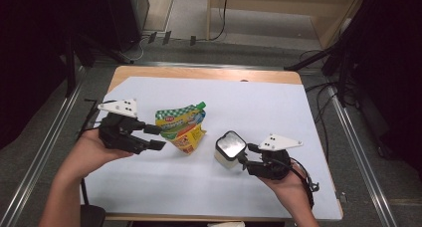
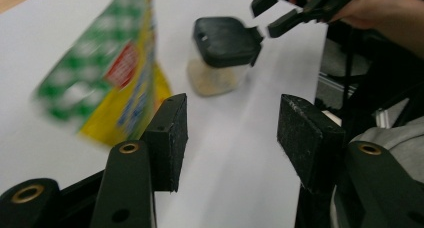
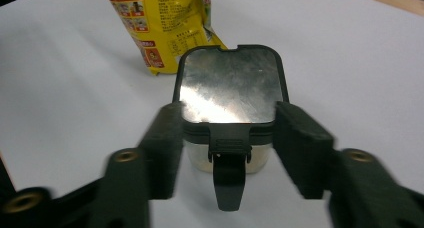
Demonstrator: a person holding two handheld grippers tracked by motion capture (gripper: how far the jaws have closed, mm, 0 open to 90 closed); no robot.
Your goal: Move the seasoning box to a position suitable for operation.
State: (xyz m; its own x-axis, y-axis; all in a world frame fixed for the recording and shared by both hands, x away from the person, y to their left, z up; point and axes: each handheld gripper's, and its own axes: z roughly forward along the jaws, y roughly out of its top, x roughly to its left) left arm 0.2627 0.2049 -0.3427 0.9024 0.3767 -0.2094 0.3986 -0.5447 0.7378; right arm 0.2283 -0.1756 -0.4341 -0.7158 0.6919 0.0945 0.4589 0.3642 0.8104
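There are 2 things on the surface: 1 pouch and 1 container. There are 2 grippers, 1 in each hand.

The pouch is yellow with a green-and-white checked top and a green cap, and it stands left of centre. The container is small and clear, with pale contents at its bottom and a shiny dark-rimmed lid; a black latch tab hangs from the lid's near edge. It stands at about 4 o'clock from the pouch, near it but apart.

The left gripper is at 9 o'clock from the pouch. Its jaws are spread wide and hold nothing, with their tips just beside the pouch's left edge. In the left gripper view the pouch is blurred, and the container is farther off.

The right gripper is at about 4 o'clock from the container. Its jaws stand 1 on each side of the lid, right against its rim; I cannot tell whether they press it.

The surface is a wooden tabletop under a white sheet. Around it are grey floor, metal rails, dark stands and cables.
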